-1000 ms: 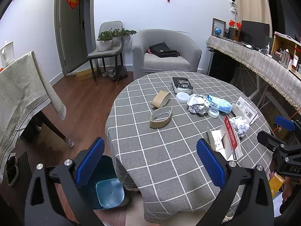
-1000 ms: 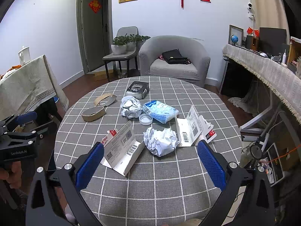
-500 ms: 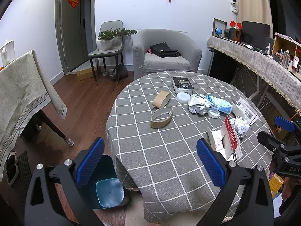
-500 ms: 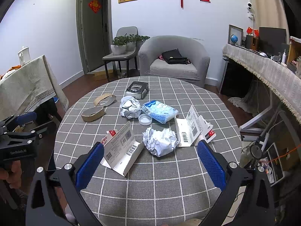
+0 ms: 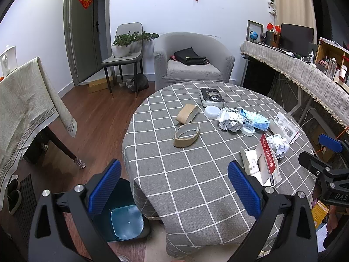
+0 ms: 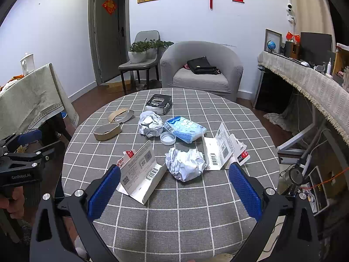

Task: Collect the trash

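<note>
Trash lies on a round table with a grey checked cloth [image 5: 187, 174]: two cardboard tape rings [image 5: 186, 132], a white lid [image 5: 212, 111], crumpled paper balls [image 6: 185, 164] [image 6: 150, 123], a blue-white packet [image 6: 185, 129], a bottle cap [image 6: 168, 138], opened card packages [image 6: 139, 172] [image 6: 220, 148] and a black pouch [image 6: 158, 103]. A blue bin [image 5: 126, 220] stands on the floor left of the table. My left gripper [image 5: 174, 187] is open and empty over the table's near edge. My right gripper [image 6: 174, 192] is open and empty just short of the nearest paper ball.
A grey armchair [image 5: 192, 61] with a black bag, a chair with potted plants [image 5: 124, 50] and a cat [image 5: 136, 84] are behind the table. A cloth-covered table [image 5: 24, 104] stands left, a long sideboard [image 5: 305, 69] right.
</note>
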Available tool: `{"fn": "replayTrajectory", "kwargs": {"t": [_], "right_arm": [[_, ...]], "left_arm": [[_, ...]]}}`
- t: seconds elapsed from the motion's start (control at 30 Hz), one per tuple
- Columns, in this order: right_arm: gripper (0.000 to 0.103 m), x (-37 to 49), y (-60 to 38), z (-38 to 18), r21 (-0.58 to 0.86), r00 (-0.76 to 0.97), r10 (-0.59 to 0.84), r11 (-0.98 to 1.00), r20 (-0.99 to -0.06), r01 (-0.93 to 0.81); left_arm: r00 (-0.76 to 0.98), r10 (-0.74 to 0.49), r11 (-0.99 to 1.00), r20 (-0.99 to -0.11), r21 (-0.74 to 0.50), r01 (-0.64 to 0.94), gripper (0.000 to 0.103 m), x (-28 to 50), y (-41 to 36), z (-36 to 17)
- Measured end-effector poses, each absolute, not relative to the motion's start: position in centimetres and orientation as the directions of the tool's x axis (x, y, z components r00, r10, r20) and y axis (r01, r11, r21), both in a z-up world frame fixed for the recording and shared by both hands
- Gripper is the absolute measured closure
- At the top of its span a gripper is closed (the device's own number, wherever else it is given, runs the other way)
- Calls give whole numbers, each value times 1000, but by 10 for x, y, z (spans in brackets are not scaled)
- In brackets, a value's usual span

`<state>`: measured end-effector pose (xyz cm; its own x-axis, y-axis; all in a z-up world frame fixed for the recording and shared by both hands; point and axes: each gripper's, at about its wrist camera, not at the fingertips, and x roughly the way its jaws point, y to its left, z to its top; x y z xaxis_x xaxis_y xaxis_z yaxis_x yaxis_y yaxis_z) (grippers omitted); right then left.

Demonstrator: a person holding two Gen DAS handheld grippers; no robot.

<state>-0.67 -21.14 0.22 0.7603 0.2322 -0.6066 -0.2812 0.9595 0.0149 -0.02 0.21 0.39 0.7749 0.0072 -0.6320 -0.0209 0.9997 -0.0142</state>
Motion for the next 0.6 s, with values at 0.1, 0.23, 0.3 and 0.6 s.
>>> {"fn": "replayTrajectory", "kwargs": {"t": [0.1, 0.23, 0.3, 0.6], "right_arm": [[3, -7, -211, 2, 15, 761, 231, 960, -607, -280], [3, -7, -212, 3, 17, 760, 233, 960, -607, -280], [3, -8, -212, 3, 15, 760, 232, 960, -606, -281], [3, -8, -211, 2, 15, 761, 232, 960, -606, -281]], "left_arm": [[775, 7, 1000, -632, -15, -22, 3, 0, 2, 4], [774, 7, 1000, -633, -17, -23, 3, 0, 2, 3], [774, 7, 1000, -633, -16, -22, 3, 0, 2, 3], [774, 6, 1000, -633, -19, -23, 3, 0, 1, 3]]}}
